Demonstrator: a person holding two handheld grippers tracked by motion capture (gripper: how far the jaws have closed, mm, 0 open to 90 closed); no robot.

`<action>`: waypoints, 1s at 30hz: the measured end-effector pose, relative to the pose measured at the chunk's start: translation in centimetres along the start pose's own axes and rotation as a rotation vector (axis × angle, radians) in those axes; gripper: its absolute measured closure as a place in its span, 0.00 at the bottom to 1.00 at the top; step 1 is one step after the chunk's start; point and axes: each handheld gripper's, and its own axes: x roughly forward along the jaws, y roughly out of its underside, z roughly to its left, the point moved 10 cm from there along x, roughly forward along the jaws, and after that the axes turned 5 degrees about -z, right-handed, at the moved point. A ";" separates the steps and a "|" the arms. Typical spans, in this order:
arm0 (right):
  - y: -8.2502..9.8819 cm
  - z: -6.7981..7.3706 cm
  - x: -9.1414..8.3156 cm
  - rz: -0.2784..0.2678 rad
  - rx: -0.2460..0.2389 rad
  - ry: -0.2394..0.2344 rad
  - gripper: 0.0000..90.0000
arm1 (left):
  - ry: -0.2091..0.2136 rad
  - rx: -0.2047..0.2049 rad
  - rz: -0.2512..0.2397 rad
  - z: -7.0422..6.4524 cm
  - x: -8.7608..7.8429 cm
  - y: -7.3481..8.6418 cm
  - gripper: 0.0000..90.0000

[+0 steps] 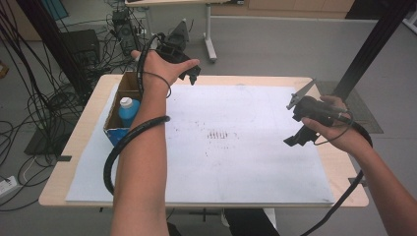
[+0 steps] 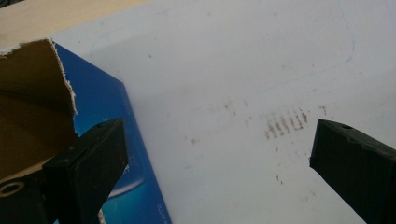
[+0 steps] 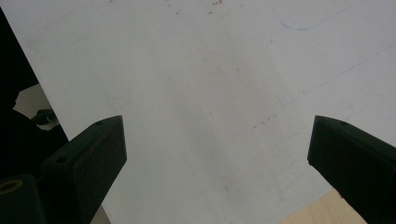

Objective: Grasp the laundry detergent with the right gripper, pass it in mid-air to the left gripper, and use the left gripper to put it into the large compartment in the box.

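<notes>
Bottle (image 1: 128, 111), blue with a white cap, stands upright in the cardboard box (image 1: 118, 121) at the tabletop's left edge, probably light and slick, best gripped around its body; both grippers' jaws gape empty.

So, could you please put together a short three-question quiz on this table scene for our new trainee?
1. True or false: the left claw is clamped on the blue bottle.
2. Where does the blue bottle stand? A) on the white sheet B) inside the cardboard box C) in the right claw
3. In a word, what does the right claw hold?

Key
1. False: its jaws stand wide apart with nothing between them, beyond the box.
2. B: it stands upright in the open box at the table's left edge.
3. Nothing: the jaws gape over the bare sheet.
</notes>
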 end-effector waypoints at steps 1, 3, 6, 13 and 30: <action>0.0 0.0 0.0 0.000 0.000 0.000 0.05 | 0.000 -0.002 -0.002 0.0 0.4 -0.1 0.05; 0.0 0.0 0.1 0.002 -0.001 -0.001 0.05 | 0.013 -0.005 0.006 -0.1 1.4 -0.1 0.05; 0.0 -0.1 0.3 0.007 0.001 -0.005 0.05 | 0.006 -0.014 0.030 0.2 3.6 -0.1 0.05; 0.0 -0.2 0.5 0.012 -0.010 -0.003 0.05 | 0.022 -0.020 0.049 -0.1 6.3 0.3 0.06; -0.2 0.2 0.1 0.008 -0.016 0.002 0.05 | 0.007 -0.053 0.085 0.5 7.7 1.7 0.06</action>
